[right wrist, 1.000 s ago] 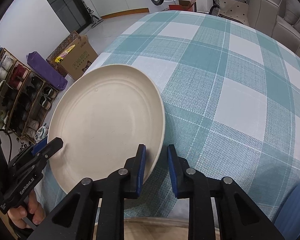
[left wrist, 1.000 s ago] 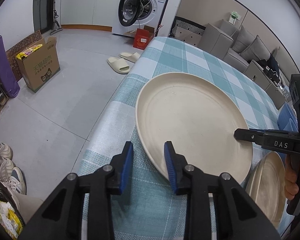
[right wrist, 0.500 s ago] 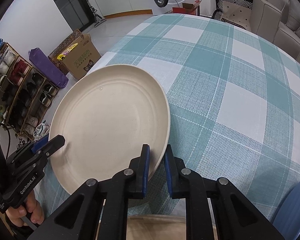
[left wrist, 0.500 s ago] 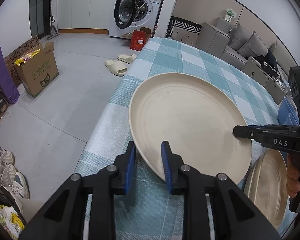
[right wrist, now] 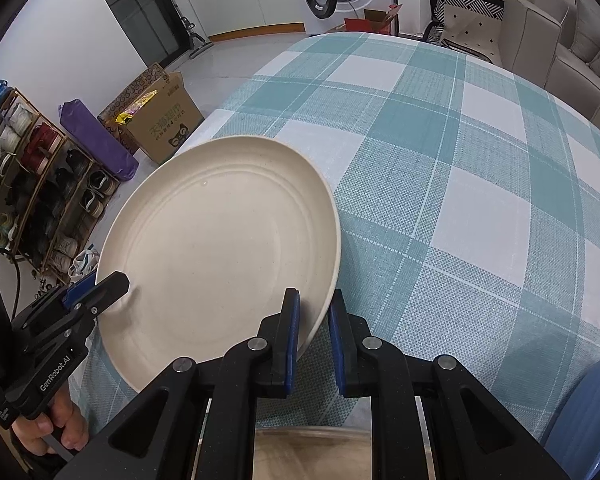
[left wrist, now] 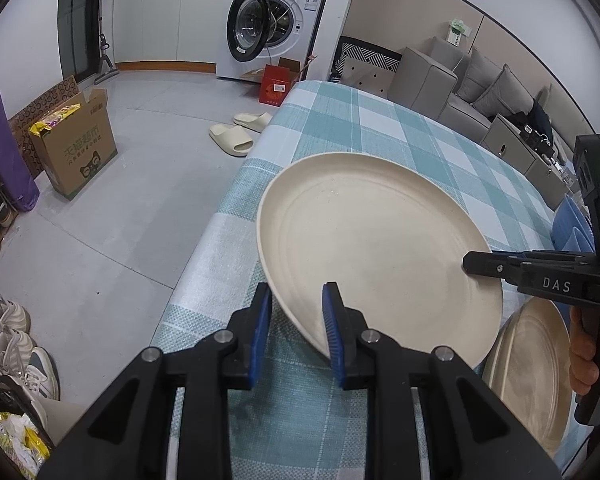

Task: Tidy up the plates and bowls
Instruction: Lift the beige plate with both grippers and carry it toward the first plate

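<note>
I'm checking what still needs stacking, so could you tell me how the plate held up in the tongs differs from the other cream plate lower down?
The held plate is lifted and tilted above the checked tablecloth; the second plate sits lower, to its right.
The held plate is gripped at opposite rims by the left tongs and right tongs; nothing grips the second plate.
The held plate shows whole; the second is partly hidden.
Both are round and cream.

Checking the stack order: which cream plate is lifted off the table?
The large cream plate, tilted and pinched at its rim by both claws. The other cream plate lies lower, at the right edge.
</note>
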